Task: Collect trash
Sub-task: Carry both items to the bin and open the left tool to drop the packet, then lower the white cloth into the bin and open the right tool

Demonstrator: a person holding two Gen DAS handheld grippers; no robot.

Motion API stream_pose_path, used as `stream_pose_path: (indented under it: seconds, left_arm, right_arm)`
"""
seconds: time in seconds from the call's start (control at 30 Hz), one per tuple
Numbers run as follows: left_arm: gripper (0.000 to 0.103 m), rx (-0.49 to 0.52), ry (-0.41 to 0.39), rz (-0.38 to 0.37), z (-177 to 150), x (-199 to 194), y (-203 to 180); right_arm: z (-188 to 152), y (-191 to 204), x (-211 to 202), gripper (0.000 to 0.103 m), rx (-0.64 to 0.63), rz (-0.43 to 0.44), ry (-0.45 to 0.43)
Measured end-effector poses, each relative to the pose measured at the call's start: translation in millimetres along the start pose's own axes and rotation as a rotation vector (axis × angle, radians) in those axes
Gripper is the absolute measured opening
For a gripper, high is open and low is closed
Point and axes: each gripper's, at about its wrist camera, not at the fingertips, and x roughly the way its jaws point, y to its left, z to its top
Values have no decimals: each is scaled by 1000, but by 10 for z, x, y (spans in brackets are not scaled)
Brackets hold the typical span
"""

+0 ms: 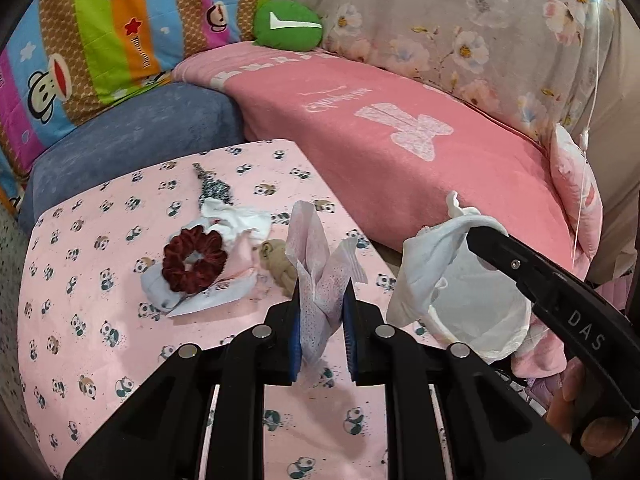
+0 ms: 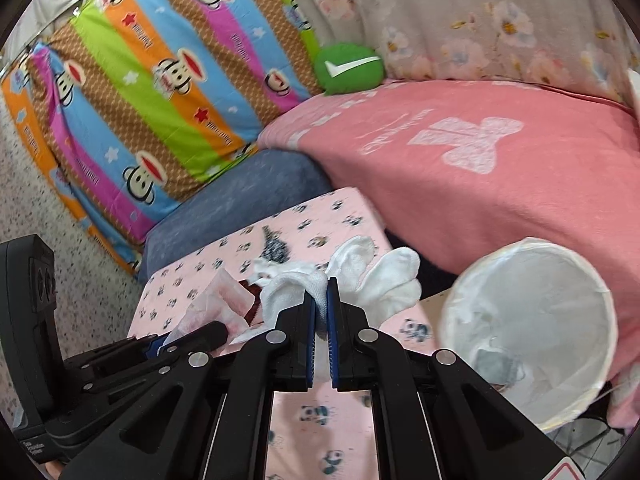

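My left gripper (image 1: 322, 300) is shut on a crumpled pink-white tissue (image 1: 316, 256) and holds it above the panda-print table (image 1: 100, 336). My right gripper (image 2: 321, 300) is shut on a white sock (image 2: 360, 276), held near the rim of a white-lined bin (image 2: 532, 328). In the left wrist view the right gripper's finger (image 1: 520, 264) holds the white sock (image 1: 432, 264) over the bin (image 1: 480, 320). The left gripper (image 2: 188, 340) with its tissue (image 2: 216, 304) shows in the right wrist view.
On the table lie a dark red scrunchie (image 1: 194, 260) on a white wrapper (image 1: 208, 292), a crumpled white cloth (image 1: 236, 216), a beige knotted item (image 1: 280, 264) and a patterned hair tie (image 1: 212, 188). A pink blanket (image 1: 400, 140), a blue cushion (image 1: 132, 136) and a green cushion (image 1: 288, 24) lie behind.
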Motion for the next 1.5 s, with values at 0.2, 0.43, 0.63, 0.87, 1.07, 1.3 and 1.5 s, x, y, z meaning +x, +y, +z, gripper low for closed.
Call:
stream_pose_path:
  seconds: [0.2, 0.43, 0.63, 0.87, 1.07, 1.3, 1.5]
  left_arm:
    - [16, 81, 11, -40, 50, 112, -523]
    - [16, 172, 36, -77, 32, 266, -1075]
    - [16, 225, 59, -101, 43, 393, -1413]
    - [16, 253, 94, -122, 59, 553, -1670]
    - [18, 243, 108, -142, 92, 658, -1755]
    - [66, 194, 91, -95, 124, 690, -1667]
    - [66, 166, 106, -80, 144, 697, -1566]
  right_arm:
    - [77, -503, -329, 7, 67, -43, -52]
    - [39, -1092, -600, 7, 148, -91, -86]
    - [-8, -1423, -699, 7, 197, -120, -97]
    - [-62, -1725, -699, 7, 237, -151, -86]
    - [-87, -1850, -615, 11, 256, -169, -67]
    - [-113, -1868, -616, 30, 266, -219, -72]
    - [-115, -1859, -583, 36, 255, -229, -67]
